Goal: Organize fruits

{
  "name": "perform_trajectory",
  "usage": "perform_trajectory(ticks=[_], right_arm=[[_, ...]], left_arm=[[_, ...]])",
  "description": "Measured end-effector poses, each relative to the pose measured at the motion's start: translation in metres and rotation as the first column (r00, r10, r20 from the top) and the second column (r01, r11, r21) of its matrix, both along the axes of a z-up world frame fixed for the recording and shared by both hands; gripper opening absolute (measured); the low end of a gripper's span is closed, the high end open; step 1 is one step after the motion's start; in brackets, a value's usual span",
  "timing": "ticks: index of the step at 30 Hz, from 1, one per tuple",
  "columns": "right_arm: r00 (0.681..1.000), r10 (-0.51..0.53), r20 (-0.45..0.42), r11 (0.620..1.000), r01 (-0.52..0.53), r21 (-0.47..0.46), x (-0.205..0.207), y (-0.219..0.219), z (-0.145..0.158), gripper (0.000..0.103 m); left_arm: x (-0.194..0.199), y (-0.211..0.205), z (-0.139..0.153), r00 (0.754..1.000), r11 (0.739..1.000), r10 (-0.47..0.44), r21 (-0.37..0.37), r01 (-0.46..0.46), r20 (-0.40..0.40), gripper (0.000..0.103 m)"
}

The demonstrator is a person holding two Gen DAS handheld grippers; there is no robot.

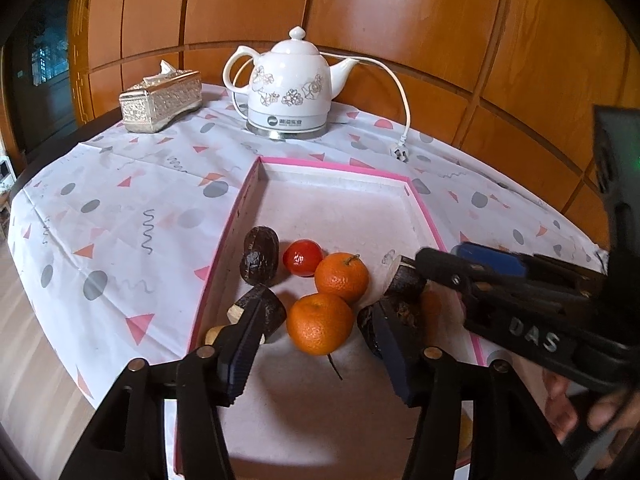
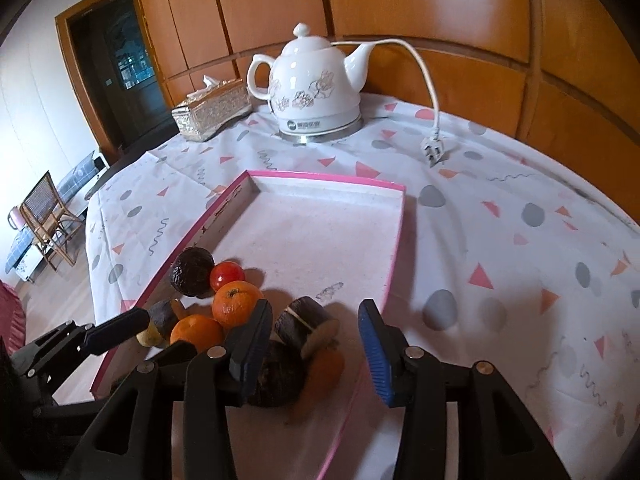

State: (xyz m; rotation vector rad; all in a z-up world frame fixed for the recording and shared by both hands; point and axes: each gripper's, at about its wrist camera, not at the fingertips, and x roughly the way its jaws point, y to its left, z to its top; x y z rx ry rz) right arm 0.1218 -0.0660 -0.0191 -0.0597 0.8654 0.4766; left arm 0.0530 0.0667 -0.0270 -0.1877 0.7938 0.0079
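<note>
Both grippers are working over the pink-rimmed tray [image 2: 394, 240], which is lying on the patterned tablecloth [image 2: 500, 240] in front of the white kettle [image 2: 316, 80] and tissue box [image 2: 212, 110].

The fruits are clustering at the tray's near-left corner: two oranges [image 1: 320, 323], a red tomato [image 1: 303, 257] and a dark avocado [image 1: 259, 258] against the left wall.

The left gripper [image 1: 316, 354] is hanging spread wide, holding nothing, its jaws bracketing the nearer orange without touching.

The right gripper [image 2: 314, 354] is likewise gaping and empty above a cut dark fruit piece [image 2: 306, 322] near the tray's right wall.

Recommendation: lower squarely, centre the piece between the pads, close gently to avoid bruising, and keep both tools from colliding.
</note>
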Motion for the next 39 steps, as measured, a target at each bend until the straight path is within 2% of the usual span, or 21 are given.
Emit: perform_trajectory(ticks=[1, 6, 11, 15, 17, 19, 25, 39], right_arm=[[1.0, -0.005, 0.003, 1.0, 0.005, 0.002, -0.004, -0.002, 0.001, 0.05], [0.999, -0.049, 0.024, 0.999, 0.049, 0.002, -0.019, -0.012, 0.007, 0.05], [0.992, -0.115, 0.058, 0.993, 0.117, -0.021, -0.038, -0.026, 0.008, 0.05], [0.981, -0.18, 0.077, 0.982, 0.183, -0.037, -0.055, -0.037, 0.007, 0.05], [0.973, -0.213, 0.094, 0.975, 0.217, -0.042, -0.066, -0.04, 0.007, 0.05], [0.967, -0.231, 0.109, 0.97, 0.238, -0.051, -0.074, -0.041, 0.007, 0.051], [0.958, -0.255, 0.127, 0.961, 0.266, -0.078, -0.091, -0.04, 0.0, 0.051], [0.958, -0.257, 0.127, 0.96, 0.268, -0.083, -0.096, -0.04, 0.001, 0.051]], left_arm=[[-0.001, 0.0, 0.001, 1.0, 1.0, 0.004, 0.003, -0.004, 0.004, 0.06], [-0.007, 0.0, 0.004, 1.0, 1.0, 0.013, 0.009, -0.013, 0.008, 0.064], [-0.014, 0.001, 0.008, 0.999, 0.999, 0.036, 0.02, -0.036, 0.023, 0.074], [-0.022, 0.0, 0.012, 0.998, 0.998, 0.056, 0.034, -0.057, 0.041, 0.089], [-0.026, -0.002, 0.014, 0.996, 0.997, 0.059, 0.052, -0.062, 0.06, 0.092], [-0.031, -0.005, 0.016, 0.996, 0.996, 0.059, 0.069, -0.064, 0.071, 0.1], [-0.038, -0.005, 0.019, 0.994, 0.995, 0.066, 0.076, -0.072, 0.084, 0.103], [-0.043, -0.007, 0.025, 0.991, 0.994, 0.07, 0.071, -0.078, 0.112, 0.103]])
